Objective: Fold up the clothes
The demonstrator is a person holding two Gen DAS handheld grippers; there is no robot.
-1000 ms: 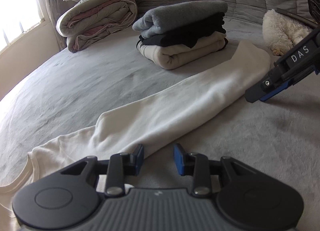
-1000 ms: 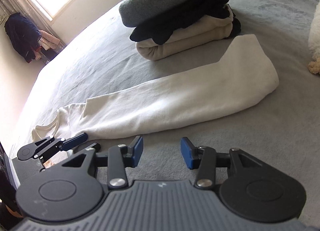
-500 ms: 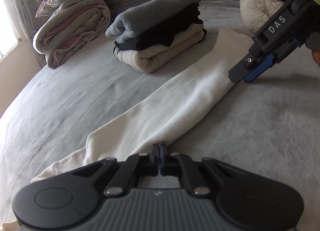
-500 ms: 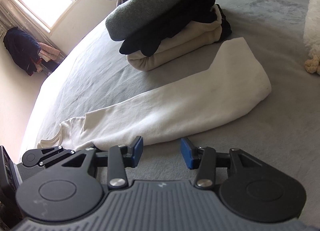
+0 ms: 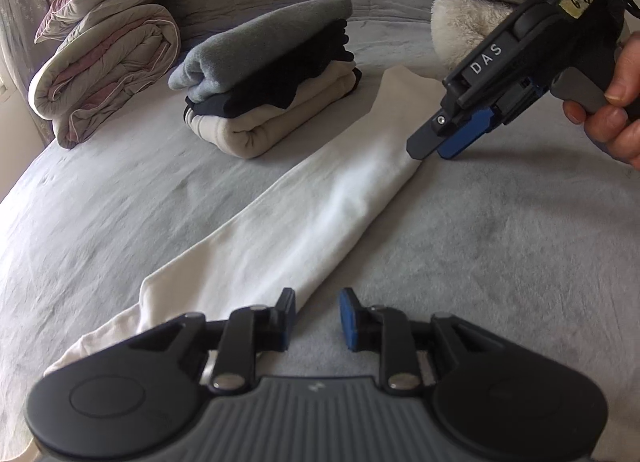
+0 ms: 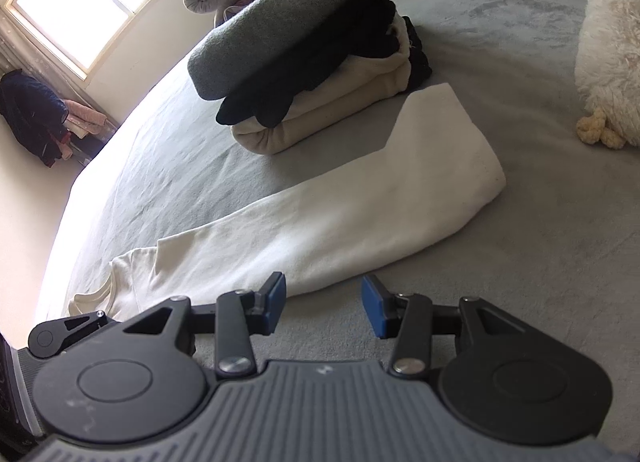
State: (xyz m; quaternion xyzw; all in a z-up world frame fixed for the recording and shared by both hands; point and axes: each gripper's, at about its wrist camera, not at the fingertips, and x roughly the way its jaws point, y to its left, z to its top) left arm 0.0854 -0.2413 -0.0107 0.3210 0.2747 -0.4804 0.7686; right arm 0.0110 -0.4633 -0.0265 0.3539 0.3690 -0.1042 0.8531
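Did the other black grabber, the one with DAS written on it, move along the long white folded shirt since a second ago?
Yes. The right gripper slid down along the white shirt's edge, farther from the fluffy cream toy.

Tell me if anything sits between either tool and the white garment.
Nothing visible does. The left tool is open at the near edge of the white garment, and the right tool is open at its edge further along. Only bare bedspread lies around them.

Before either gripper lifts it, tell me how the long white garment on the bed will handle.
The white garment lies flat with soft creases, so it will probably droop from any single pinch. It looks thin, so likely light. Lying folded in a long strip on the bed cover, its layers may slide apart when lifted.
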